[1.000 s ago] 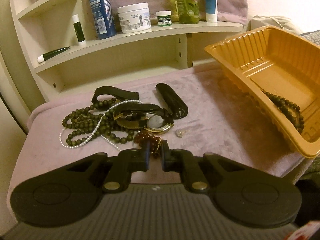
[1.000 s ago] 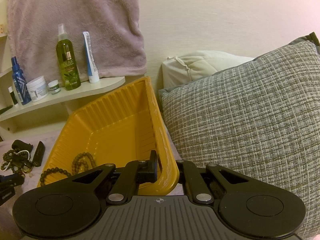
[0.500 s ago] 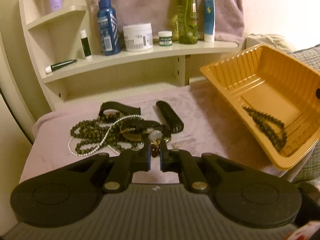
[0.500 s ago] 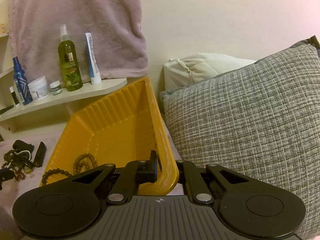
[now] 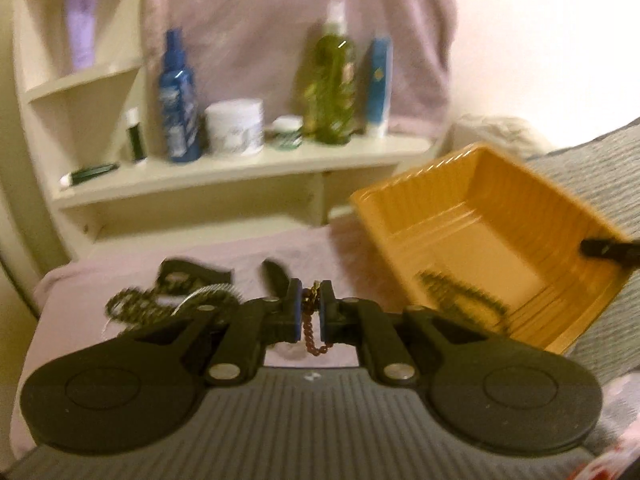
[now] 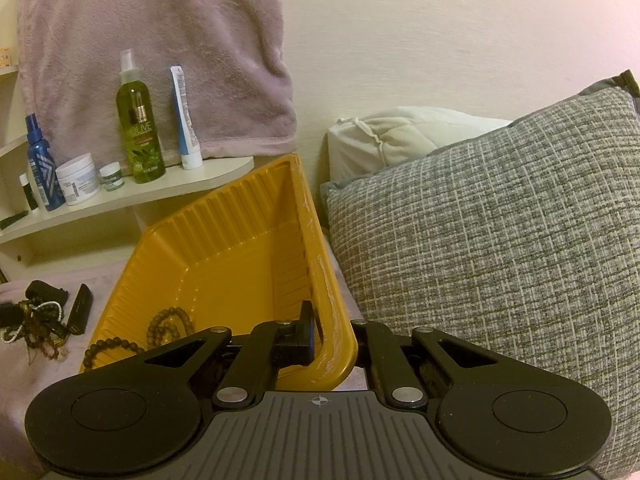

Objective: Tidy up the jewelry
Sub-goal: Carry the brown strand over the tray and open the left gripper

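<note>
My left gripper [image 5: 310,300] is shut on a brown bead bracelet [image 5: 313,334], which dangles between its pads above the pink cloth. Behind it lies the jewelry pile [image 5: 168,302]: dark bead strands, a pearl string and black straps, blurred here. In the right wrist view the same pile [image 6: 38,322] sits at the far left. A yellow plastic tray [image 5: 472,216] stands tilted to the right, with dark bead strands [image 5: 460,294] inside. My right gripper [image 6: 332,336] is shut on the tray's near rim [image 6: 320,256]. Its outer finger is hidden behind the wall.
A cream shelf [image 5: 240,168] behind the cloth carries bottles, jars and a tube. A grey woven pillow [image 6: 500,240] fills the right side, touching the tray. A pink towel [image 6: 152,52] hangs on the wall. A black oblong case [image 6: 80,314] lies beside the pile.
My left gripper has risen from the pile with the brown bracelet pinched in it, and its view has tilted upward. The right gripper and tray have not moved.
</note>
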`<state>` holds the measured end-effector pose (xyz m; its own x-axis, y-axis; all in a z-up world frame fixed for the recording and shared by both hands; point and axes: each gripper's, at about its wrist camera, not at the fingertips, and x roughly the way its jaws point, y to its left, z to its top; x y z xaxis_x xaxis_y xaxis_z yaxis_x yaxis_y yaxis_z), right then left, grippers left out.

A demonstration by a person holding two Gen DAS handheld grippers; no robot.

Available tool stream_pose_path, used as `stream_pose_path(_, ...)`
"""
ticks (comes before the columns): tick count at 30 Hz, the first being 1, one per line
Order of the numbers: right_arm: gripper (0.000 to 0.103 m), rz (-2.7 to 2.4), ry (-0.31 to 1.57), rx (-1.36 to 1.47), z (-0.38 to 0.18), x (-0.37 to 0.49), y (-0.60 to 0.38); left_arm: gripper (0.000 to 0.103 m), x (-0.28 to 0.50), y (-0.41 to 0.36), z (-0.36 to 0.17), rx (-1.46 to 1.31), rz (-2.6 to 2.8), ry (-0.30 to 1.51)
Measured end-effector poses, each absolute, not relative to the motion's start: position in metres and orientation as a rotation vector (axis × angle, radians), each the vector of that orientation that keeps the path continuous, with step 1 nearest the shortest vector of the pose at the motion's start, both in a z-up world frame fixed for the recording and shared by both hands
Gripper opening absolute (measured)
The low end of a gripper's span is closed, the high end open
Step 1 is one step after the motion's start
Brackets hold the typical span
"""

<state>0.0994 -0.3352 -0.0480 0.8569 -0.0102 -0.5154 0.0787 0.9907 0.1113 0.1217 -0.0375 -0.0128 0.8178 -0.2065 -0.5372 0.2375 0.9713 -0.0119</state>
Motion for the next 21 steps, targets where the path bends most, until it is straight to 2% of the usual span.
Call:
stream_pose_path(10, 0.006, -0.047, 0.538, 0.138, -0.047, 0.098, -0.335, 0.007, 0.118, -0.088, 0.021, 0.029, -0.424, 0.499)
stream_pose_path(21, 0.006, -0.05, 0.538, 0.143, -0.047, 0.096, -0.334, 0.007, 0.107, -0.126, -0.011, 0.087, -0.535, 0.577)
